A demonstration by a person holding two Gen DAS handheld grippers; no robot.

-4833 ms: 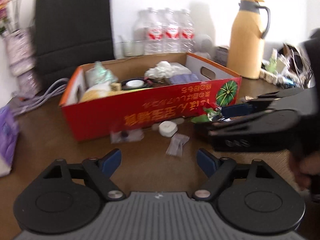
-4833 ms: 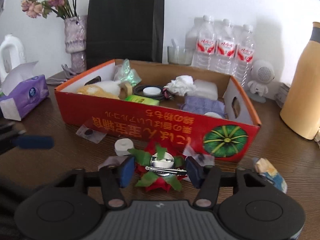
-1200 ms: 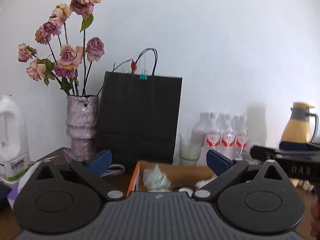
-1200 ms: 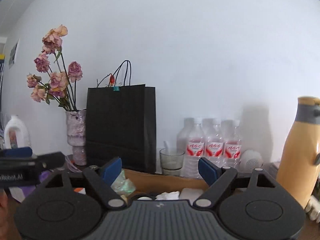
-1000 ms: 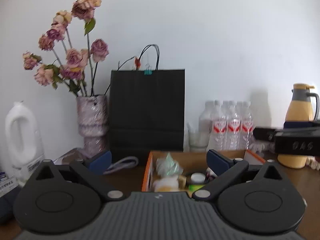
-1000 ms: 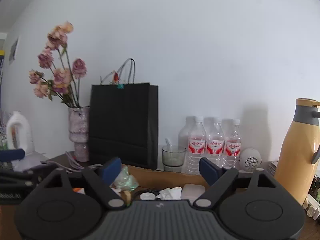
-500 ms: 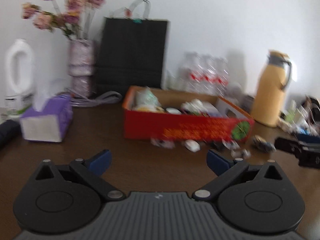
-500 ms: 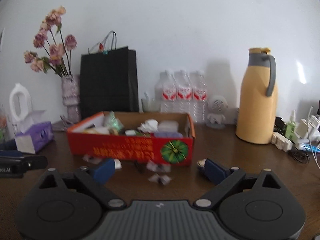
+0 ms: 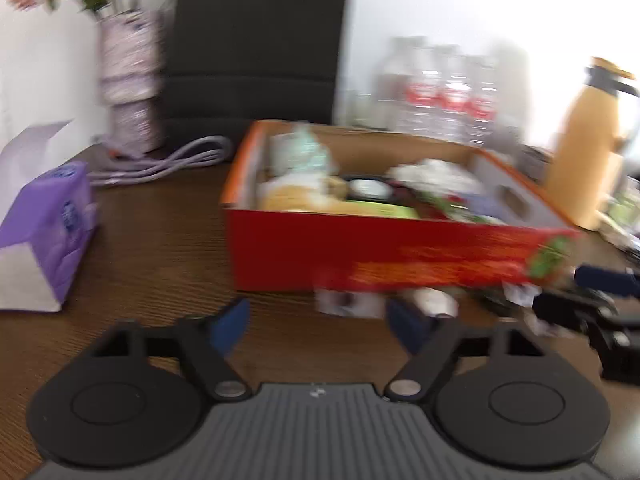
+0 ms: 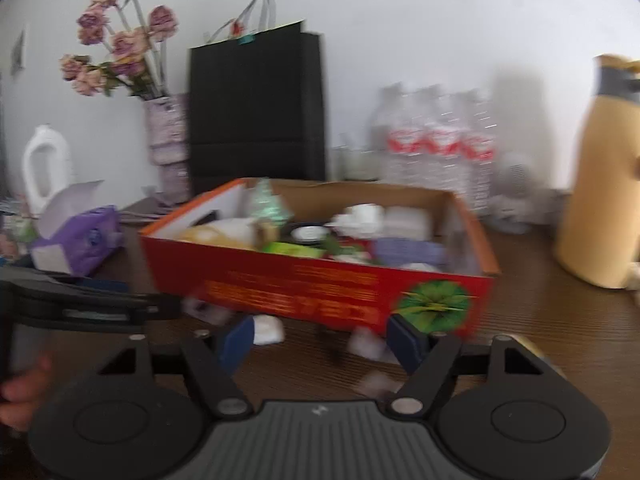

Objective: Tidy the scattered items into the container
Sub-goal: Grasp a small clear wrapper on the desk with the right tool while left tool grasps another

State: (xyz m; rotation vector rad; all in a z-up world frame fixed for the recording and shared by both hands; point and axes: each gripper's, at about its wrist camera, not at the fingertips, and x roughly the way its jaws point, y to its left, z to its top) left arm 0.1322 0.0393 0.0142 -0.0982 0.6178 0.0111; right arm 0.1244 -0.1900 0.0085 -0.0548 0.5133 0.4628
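My left gripper (image 9: pixel 318 324) is closing on nothing, aimed at the small packet (image 9: pixel 346 303) on the counter (image 9: pixel 160 256) against the red box (image 9: pixel 400 256). My right gripper (image 10: pixel 320 338), also closing empty, nears a white roll (image 10: pixel 269 329) there. Everything is blurred; closing too early could push these flat scraps away or bump the box.

A dark wooden table (image 9: pixel 168 240) carries a red cardboard box (image 9: pixel 384 256) full of odds and ends. Small packets (image 9: pixel 344 304) and a white roll (image 9: pixel 434 300) lie loose before it — blurred. Also on it: a purple tissue box (image 9: pixel 44 236), a vase (image 9: pixel 130 92), a black bag (image 9: pixel 256 48), water bottles (image 9: pixel 436 92) and a yellow jug (image 9: pixel 588 140).
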